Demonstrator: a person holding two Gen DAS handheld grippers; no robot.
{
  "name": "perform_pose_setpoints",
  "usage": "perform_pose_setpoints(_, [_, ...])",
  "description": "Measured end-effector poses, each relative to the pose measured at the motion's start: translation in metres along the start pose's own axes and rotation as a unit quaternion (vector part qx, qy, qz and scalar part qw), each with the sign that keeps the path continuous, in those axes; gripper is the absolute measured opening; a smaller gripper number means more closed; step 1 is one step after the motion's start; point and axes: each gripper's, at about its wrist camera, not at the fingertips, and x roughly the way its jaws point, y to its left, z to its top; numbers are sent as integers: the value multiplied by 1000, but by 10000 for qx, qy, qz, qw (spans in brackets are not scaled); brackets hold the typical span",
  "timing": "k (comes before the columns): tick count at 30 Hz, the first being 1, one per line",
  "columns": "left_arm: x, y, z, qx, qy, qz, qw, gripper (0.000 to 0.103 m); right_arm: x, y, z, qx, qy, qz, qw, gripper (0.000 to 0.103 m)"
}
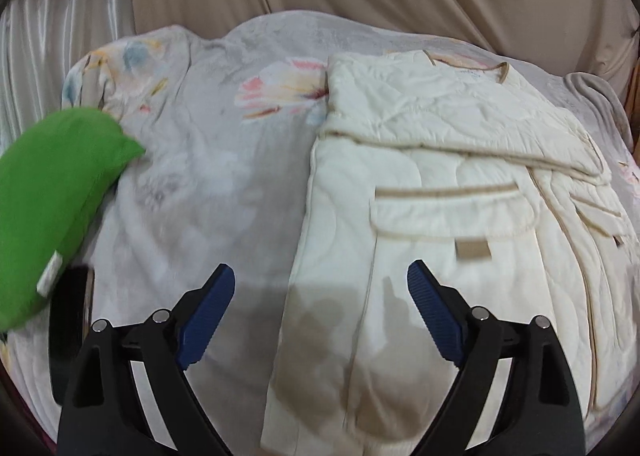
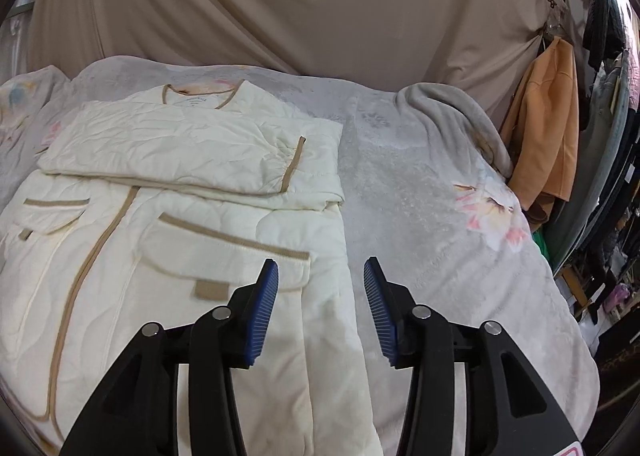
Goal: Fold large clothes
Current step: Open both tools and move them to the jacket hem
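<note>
A cream quilted jacket [image 1: 460, 183] with tan trim lies flat on the grey floral blanket [image 1: 208, 159], front up, with both sleeves folded across its chest. It also shows in the right wrist view [image 2: 168, 223]. My left gripper [image 1: 320, 284] is open and empty, hovering over the jacket's left hem edge. My right gripper [image 2: 320, 276] is open and empty, hovering over the jacket's right side edge near the pocket [image 2: 224, 256].
A green pillow [image 1: 52, 195] lies at the bed's left edge. A beige curtain [image 2: 300, 3] hangs behind the bed. A grey fleece throw [image 2: 452, 115] is bunched at the far right. Hanging clothes [image 2: 552, 123] crowd the right side.
</note>
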Motion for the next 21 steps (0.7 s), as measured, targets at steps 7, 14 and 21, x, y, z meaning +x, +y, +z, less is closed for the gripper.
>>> perform_pose_setpoints(7, [-9, 20, -54, -464, 540, -742, 9947, 91, -14, -14, -44, 145, 284, 100, 9994, 52])
perform_pose_setpoints(14, [-10, 30, -78, -909, 660, -1480, 9826, 94, 4, -66, -108, 1694, 1071, 1485, 9684, 55])
perform_pose_setpoints(21, [-10, 20, -72, -964, 631, -1739, 9780, 66, 6, -65, -120, 1929, 1085, 1757, 9593, 59])
